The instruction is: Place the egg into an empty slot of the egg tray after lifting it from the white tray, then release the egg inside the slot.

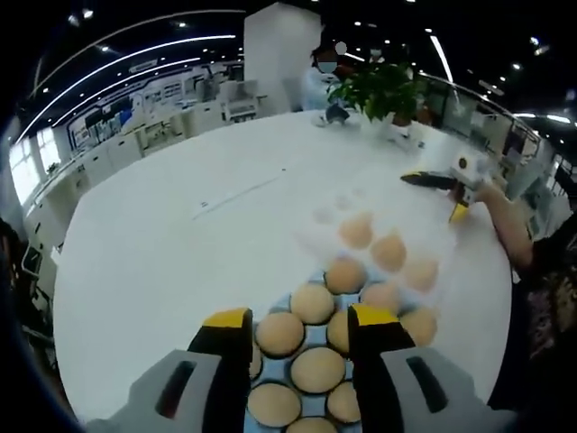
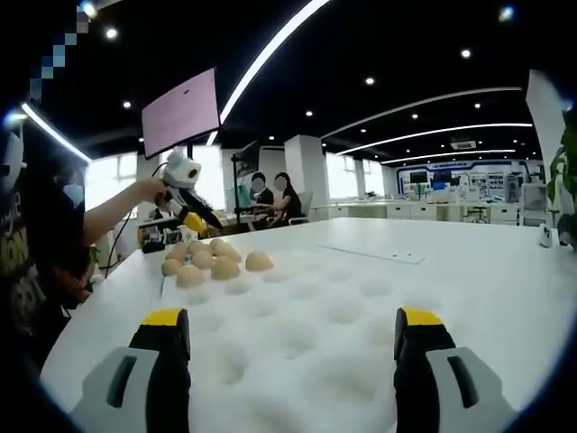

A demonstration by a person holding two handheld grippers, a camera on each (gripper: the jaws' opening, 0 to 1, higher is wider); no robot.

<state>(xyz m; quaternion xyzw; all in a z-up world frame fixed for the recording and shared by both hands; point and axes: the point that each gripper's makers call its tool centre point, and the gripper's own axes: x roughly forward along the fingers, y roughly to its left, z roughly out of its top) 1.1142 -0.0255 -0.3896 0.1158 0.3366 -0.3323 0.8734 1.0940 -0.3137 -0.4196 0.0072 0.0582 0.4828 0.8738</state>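
In the left gripper view, your left gripper is over the near end of the eggs. Its two yellow-tipped jaws stand partly apart, one on each side of a column of eggs, and they hold nothing. One egg lies between the tips, just beside the left jaw; I cannot tell if it touches. These near eggs sit in a blue tray. Farther to the right more eggs lie in the white tray, on the white table. At the far right, your right gripper is above the table, well apart from the eggs.

In the right gripper view, the left gripper is at the left, above a group of eggs. Your right gripper is wide open and empty over the white tray, and the slots between its jaws are empty.
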